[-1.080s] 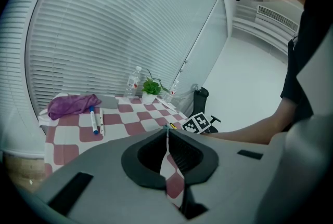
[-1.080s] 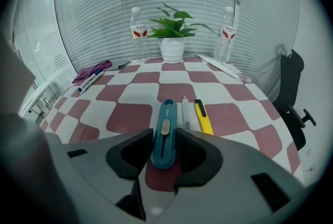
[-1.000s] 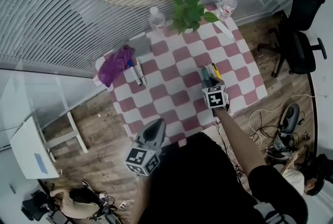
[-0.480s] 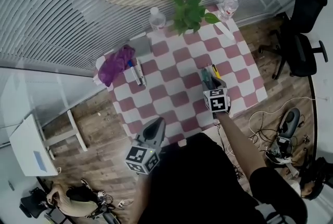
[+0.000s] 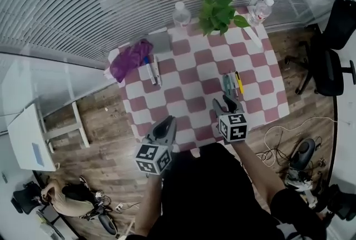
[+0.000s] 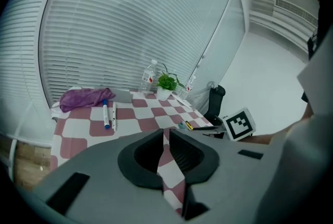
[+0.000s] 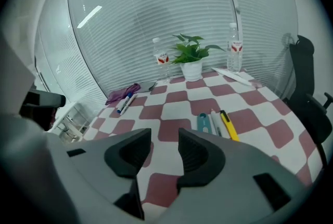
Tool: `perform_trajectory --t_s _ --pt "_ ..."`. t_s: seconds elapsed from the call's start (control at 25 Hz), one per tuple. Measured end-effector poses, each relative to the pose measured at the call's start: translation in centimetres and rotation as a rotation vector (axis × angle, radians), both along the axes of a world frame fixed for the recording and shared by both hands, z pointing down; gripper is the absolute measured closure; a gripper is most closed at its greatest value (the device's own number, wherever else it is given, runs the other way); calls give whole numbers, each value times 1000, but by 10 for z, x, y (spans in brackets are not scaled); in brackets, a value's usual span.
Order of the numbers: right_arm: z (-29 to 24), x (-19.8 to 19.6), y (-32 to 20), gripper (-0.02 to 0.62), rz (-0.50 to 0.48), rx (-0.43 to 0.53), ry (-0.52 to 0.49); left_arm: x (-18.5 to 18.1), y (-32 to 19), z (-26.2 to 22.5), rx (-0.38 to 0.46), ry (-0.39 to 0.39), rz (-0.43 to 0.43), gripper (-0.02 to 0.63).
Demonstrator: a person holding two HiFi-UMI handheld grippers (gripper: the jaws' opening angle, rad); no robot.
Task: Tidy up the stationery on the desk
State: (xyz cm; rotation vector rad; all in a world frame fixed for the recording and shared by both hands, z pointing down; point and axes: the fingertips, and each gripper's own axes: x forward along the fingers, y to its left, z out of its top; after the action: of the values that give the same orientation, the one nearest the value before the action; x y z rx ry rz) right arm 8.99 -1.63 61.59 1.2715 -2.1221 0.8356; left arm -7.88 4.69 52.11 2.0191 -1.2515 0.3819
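On the checked table (image 5: 189, 74), three pens (image 5: 232, 84) (teal, white and yellow) lie side by side at the right, also seen as pens (image 7: 214, 123) in the right gripper view. Two markers (image 5: 153, 70) lie at the left beside a purple cloth (image 5: 130, 59). My right gripper (image 5: 223, 103) hovers open and holding nothing just short of the pens, near the table's front edge. My left gripper (image 5: 168, 122) is shut and holds nothing, over the front edge at the left. The markers (image 6: 109, 115) lie far ahead of its fingertips.
A potted plant (image 5: 218, 10) and two water bottles (image 5: 181, 12) (image 5: 260, 10) stand along the far edge. A grey flat item (image 5: 160, 42) lies by the cloth. A black office chair (image 5: 332, 55) stands at the right, a white stool (image 5: 30, 144) at the left, cables (image 5: 289, 147) on the floor.
My right gripper has drawn back from the pens toward the front edge of the table. The pens stay lying together. The left gripper has hardly moved.
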Motion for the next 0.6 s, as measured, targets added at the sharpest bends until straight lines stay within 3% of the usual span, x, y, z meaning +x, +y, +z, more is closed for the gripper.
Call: perform_trajectory --t_s 0.2,0.48,0.6 --pt "-7 -21 24 417 -53 -48 -80 -15 -12 11 -18 -25 -20 571" --pt "-30 -28 38 417 4 -37 -83 -55 -37 33 -23 -44 -38 564" --pt "-52 -38 52 417 -2 -24 -106 -71 -49 47 -33 -31 -30 465"
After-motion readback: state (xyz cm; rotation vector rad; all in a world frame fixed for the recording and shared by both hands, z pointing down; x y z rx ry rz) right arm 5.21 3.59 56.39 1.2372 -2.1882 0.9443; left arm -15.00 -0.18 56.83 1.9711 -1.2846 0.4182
